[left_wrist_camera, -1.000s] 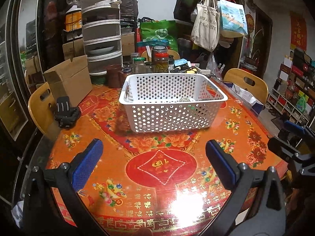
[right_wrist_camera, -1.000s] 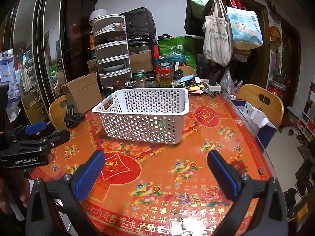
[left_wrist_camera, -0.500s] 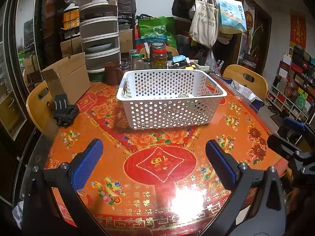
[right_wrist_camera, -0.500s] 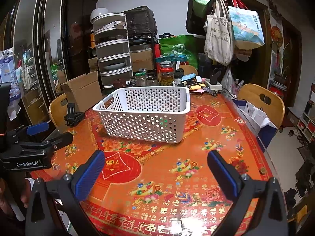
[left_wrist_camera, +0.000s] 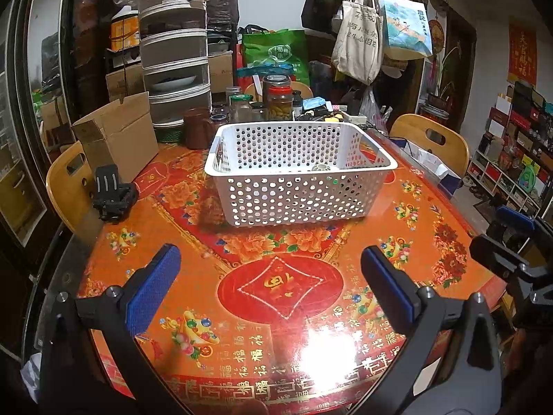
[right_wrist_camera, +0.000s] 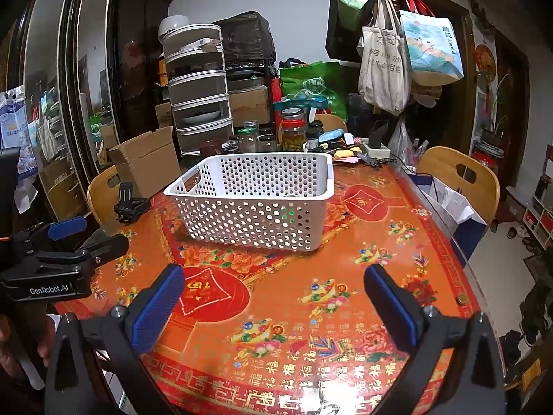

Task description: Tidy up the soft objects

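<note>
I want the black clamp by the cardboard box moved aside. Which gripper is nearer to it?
Left. The left gripper hovers open on the black clamp's side of the table; the right gripper, also open, sits farther across.

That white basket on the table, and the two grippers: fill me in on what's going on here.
A person holds a gripper in each hand above the orange table. The left gripper and right gripper are both open and hold nothing. The white basket sits untouched mid-table, with a small roundish item at its bottom; what it is can't be told. No soft object lies on the open table.
</note>
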The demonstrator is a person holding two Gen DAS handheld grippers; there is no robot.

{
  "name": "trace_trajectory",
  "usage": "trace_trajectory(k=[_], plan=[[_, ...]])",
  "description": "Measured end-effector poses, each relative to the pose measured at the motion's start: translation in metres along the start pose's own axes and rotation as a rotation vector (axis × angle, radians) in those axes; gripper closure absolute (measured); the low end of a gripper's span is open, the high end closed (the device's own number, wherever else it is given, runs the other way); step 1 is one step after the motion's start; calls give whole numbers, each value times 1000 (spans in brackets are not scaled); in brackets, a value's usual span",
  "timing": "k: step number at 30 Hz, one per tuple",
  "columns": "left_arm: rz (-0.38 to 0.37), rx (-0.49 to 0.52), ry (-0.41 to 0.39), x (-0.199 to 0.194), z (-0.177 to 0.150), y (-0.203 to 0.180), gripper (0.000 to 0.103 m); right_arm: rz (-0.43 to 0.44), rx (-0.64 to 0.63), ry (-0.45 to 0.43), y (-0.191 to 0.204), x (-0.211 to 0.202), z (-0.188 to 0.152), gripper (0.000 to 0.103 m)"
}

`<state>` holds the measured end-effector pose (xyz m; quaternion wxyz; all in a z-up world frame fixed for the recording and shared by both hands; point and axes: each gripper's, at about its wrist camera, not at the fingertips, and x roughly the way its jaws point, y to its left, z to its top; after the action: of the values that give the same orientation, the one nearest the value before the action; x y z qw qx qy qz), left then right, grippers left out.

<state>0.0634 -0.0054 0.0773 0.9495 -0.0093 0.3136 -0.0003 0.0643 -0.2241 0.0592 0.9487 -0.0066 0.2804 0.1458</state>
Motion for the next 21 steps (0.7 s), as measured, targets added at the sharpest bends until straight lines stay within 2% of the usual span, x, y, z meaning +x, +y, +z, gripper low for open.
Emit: trace_trajectory(k=[21], plan=[[1, 0, 2, -3, -2, 0, 0, 0, -1, -2, 1, -1, 0, 0]])
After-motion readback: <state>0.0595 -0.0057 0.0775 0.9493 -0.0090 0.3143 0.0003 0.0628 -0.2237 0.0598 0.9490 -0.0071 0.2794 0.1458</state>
